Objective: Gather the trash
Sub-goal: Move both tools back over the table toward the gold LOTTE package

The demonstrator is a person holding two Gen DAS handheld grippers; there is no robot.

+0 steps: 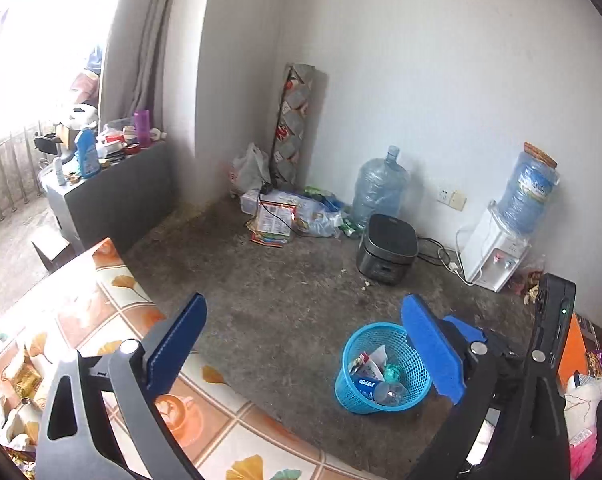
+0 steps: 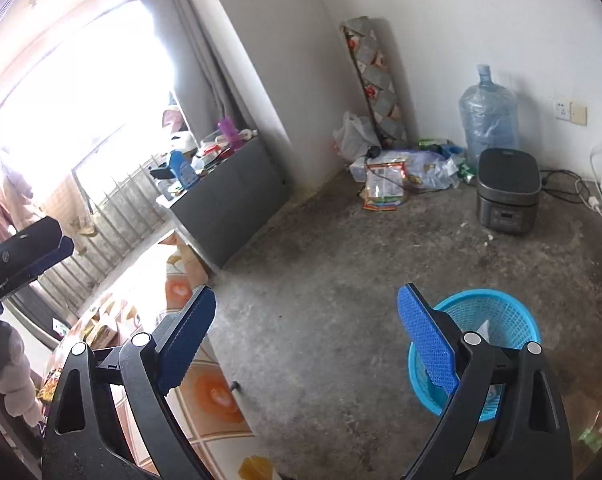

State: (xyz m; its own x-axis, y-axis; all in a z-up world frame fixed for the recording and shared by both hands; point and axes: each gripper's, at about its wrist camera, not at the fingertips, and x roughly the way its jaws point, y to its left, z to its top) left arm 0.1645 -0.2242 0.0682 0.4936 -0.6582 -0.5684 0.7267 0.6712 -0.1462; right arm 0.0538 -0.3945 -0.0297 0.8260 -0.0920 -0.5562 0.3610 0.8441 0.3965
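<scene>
The concrete floor [image 1: 285,304] is partly covered by a tiled tablecloth [image 1: 113,312], cut off at the frame edge. The blue basket [image 1: 381,368] is seen on the floor, a Pepsi bottle [image 1: 367,385] and wrappers inside; its near rim is hidden behind a pad. The left gripper [image 1: 301,348] and right gripper [image 2: 307,340] are held wide apart, with nothing gripped.

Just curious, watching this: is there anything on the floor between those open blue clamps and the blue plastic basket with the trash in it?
Nothing visible. The left gripper and right gripper both stand open and empty above bare grey concrete floor, and the round blue mesh trash basket stands free, its top uncovered.
</scene>
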